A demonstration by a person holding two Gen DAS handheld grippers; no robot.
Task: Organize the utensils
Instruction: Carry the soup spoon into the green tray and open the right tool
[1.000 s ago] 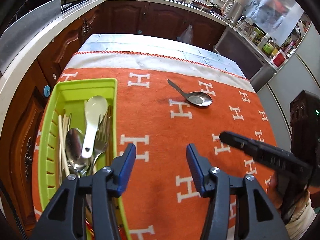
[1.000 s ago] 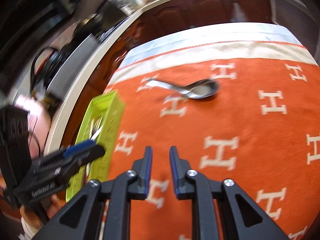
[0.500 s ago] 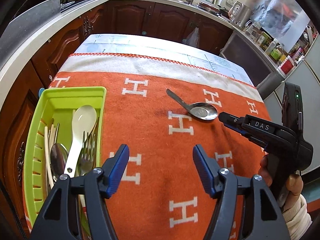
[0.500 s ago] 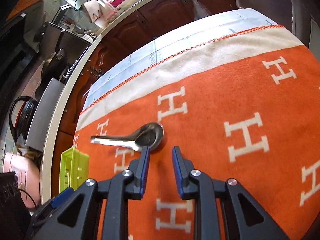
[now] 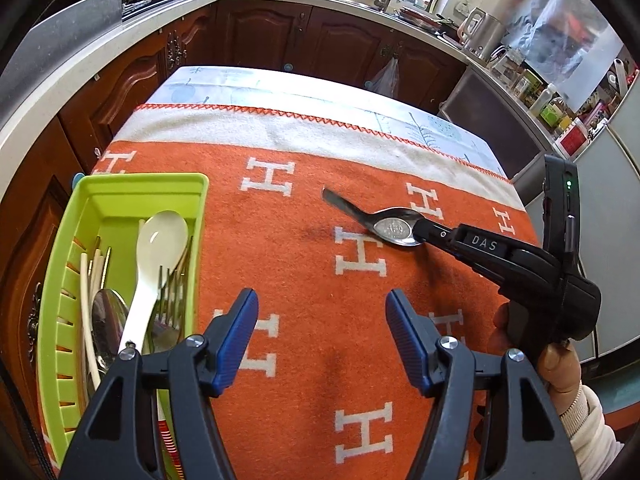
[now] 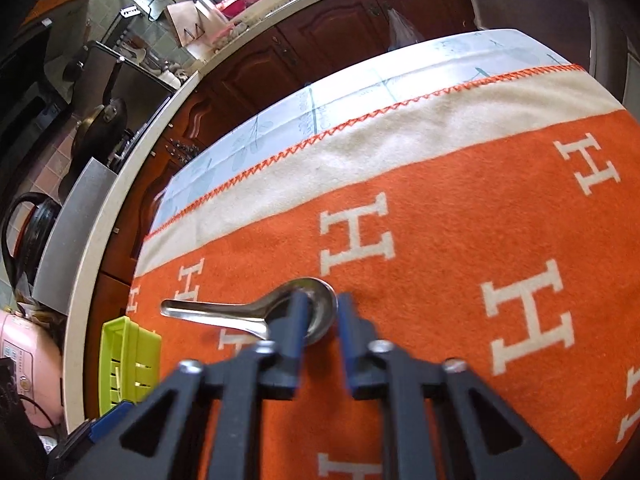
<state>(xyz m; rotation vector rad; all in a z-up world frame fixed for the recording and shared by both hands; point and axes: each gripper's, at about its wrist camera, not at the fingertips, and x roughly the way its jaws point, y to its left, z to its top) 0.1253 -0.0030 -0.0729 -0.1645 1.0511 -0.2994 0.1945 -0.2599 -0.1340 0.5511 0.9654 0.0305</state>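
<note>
At nine o'clock my green tray [image 5: 120,188] holds sorted cutlery, my left tool [image 5: 322,332] hangs wide and empty over the bench, and at two o'clock my right tool [image 6: 322,316] is closing around the steel spoon's [image 6: 224,314] bowl rim.

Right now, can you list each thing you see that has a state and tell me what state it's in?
Metal spoon: lying on the orange blanket, bowl rim between the right gripper's fingers.
Right gripper: jaws closing around the spoon's bowl rim.
Left gripper: open, empty, above the blanket.
Green tray: on the blanket, partly filled with utensils.
White spoon: lying in the tray.
Orange blanket: spread flat.
</note>
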